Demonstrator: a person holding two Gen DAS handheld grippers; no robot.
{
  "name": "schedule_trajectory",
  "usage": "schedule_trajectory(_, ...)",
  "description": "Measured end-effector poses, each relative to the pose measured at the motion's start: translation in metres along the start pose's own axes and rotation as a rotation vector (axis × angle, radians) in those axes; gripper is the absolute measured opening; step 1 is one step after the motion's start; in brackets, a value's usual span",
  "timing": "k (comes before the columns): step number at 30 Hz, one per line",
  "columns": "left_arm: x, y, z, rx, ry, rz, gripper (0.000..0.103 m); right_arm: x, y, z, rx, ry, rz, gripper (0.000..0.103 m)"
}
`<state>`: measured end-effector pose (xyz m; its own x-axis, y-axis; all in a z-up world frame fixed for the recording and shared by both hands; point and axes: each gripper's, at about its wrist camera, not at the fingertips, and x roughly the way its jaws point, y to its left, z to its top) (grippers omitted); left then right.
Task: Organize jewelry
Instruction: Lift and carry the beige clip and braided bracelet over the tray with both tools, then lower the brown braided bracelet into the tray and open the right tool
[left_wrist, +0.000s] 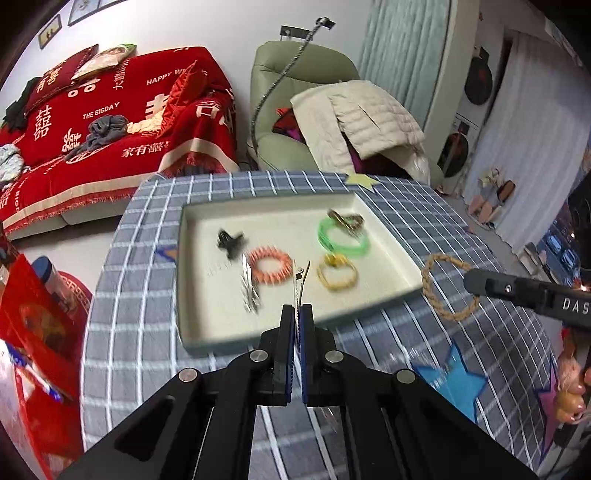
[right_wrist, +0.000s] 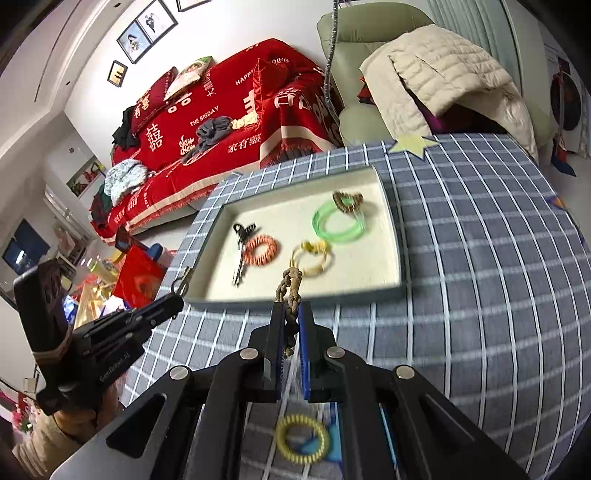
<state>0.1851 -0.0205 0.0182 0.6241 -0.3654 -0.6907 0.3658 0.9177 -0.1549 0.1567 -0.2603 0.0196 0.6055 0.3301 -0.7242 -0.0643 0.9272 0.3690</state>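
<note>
The left gripper (left_wrist: 297, 314) reaches level toward the near edge of the tray (left_wrist: 388, 229), its jaws pinching a silver hair clip (left_wrist: 301, 282) whose long axis points forward over the tray. The right gripper (right_wrist: 291, 314) comes in likewise, clamped on a braided rope bracelet (right_wrist: 290, 291); in the left view its loop (left_wrist: 448, 286) seems to hang over the checked tablecloth (left_wrist: 480, 332), just beside the tray.

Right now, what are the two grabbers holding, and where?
The left gripper pinches a silver hair clip by its near end. The right gripper pinches a braided rope bracelet on one side of its loop.
</note>
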Motion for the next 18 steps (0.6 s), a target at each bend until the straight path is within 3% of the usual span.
schedule_trajectory(7, 0.038, 0.016, 0.023, 0.022, 0.048, 0.054, 0.024, 0.039, -0.007, 0.030, 0.009, 0.033, -0.033, 0.008)
schedule_trajectory(18, 0.087, 0.043, 0.015, -0.022, 0.147, 0.101, 0.024, 0.098, -0.046, 0.037, 0.100, 0.107, -0.091, 0.008)
